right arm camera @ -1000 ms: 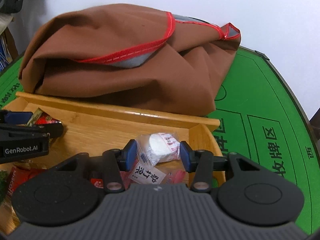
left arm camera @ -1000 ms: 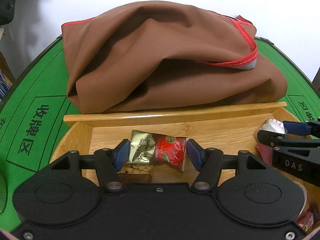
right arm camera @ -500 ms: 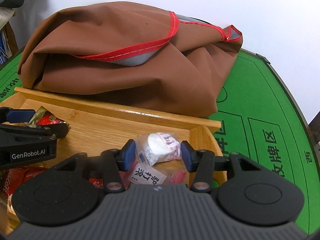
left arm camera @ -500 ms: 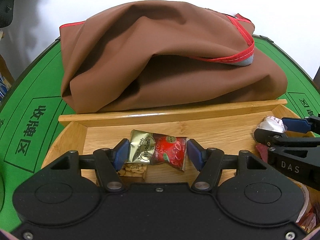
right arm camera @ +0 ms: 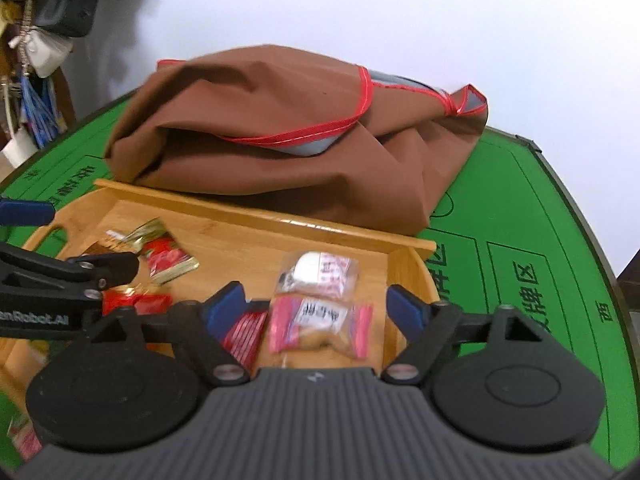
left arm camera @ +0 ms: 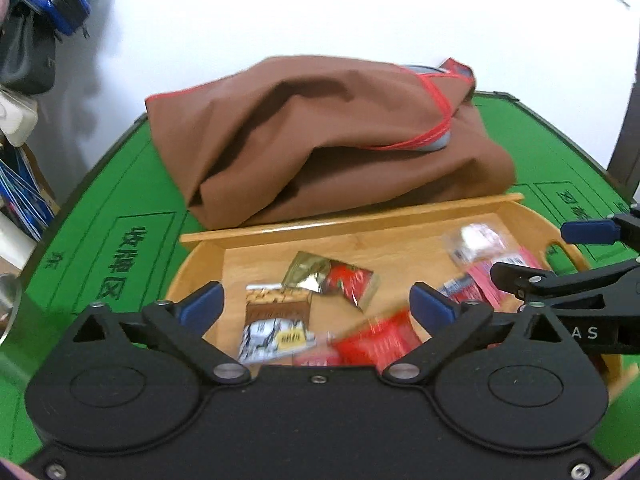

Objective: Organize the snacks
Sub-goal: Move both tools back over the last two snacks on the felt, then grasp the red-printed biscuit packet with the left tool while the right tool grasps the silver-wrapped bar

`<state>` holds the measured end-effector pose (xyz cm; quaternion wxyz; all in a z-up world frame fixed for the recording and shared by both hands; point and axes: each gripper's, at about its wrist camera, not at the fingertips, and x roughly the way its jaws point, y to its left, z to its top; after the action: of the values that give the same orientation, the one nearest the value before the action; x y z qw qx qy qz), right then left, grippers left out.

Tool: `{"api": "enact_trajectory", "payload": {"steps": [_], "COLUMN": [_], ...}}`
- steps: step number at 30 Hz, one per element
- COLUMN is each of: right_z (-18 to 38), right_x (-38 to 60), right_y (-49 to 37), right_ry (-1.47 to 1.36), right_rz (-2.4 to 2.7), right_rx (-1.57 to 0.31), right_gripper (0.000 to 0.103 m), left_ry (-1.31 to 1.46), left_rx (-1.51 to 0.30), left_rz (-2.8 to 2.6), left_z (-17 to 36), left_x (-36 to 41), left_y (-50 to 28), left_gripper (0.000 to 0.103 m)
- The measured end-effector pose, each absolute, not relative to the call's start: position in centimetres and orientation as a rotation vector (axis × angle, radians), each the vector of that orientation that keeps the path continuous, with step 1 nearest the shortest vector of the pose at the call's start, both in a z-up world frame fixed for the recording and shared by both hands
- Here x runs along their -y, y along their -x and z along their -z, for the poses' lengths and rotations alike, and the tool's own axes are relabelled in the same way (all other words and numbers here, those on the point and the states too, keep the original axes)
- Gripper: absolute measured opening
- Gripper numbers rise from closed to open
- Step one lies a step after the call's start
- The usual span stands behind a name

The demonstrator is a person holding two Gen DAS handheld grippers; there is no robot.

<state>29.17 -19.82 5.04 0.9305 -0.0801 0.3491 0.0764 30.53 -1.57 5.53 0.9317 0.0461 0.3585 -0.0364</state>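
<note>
Left wrist view: the left gripper (left arm camera: 316, 306) hangs over a bamboo tray (left arm camera: 352, 222) on the green bench (left arm camera: 120, 208), its jaws opening wide, with nothing pressed between them. Under it, loose on the tray floor, lie a gold-and-red candy packet (left arm camera: 332, 278), a brown-and-white nut packet (left arm camera: 278, 322) and a red packet (left arm camera: 380, 340). Toward the tray's right end sit a clear packet with a white sweet (left arm camera: 478, 240) and a pink wrapper (left arm camera: 504, 270). The right gripper (left arm camera: 560, 256) enters from the right edge. A brown cloth bag (left arm camera: 328, 136) slumps along the tray's far rim.

Right wrist view: the right gripper (right arm camera: 316, 310) also hovers with jaws opening and empty. Between them, on the tray's right end, rest the clear packet (right arm camera: 320, 270) and a pink-striped packet with a white label (right arm camera: 320, 320). A dark red packet (right arm camera: 246, 332) lies just left of them. The left gripper (right arm camera: 72, 248) crosses the left side above the candy packet (right arm camera: 164, 254).

By the look of it, several snacks are already in the tray, both latest ones released. Whether more remain in the bag cannot be told.
</note>
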Motion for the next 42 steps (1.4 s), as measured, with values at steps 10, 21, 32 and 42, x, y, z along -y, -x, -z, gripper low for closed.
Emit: {"api": "enact_trajectory", "payload": {"steps": [10, 21, 32, 42], "right_z": [-5.8, -4.2, -1.5, 0.3], "right_x": [19.5, 18.3, 18.0, 16.8], "right_y": [-19.3, -11.1, -7.6, -6.3], "right_ry": [0.226, 0.227, 0.163, 0.194], "right_rz": [-0.221, -0.363, -0.407, -0.404], "right_rx": [-0.626, -0.617, -0.674, -0.671], "right_gripper": [0.098, 0.103, 0.103, 0.103], "left_ry": [-0.105, -0.137, -0.111, -0.111], "left_rx": [-0.688, -0.706, -0.759, -0.788], "left_rz": [0.13, 0.156, 0.181, 0.213], "left_z": [-5.7, -3.3, -0.4, 0.9], "left_x": [0.4, -0.4, -1.5, -0.5], "left_y": [-21.1, -15.3, -13.1, -13.7], "left_gripper": [0.103, 0.103, 0.103, 0.103]}}
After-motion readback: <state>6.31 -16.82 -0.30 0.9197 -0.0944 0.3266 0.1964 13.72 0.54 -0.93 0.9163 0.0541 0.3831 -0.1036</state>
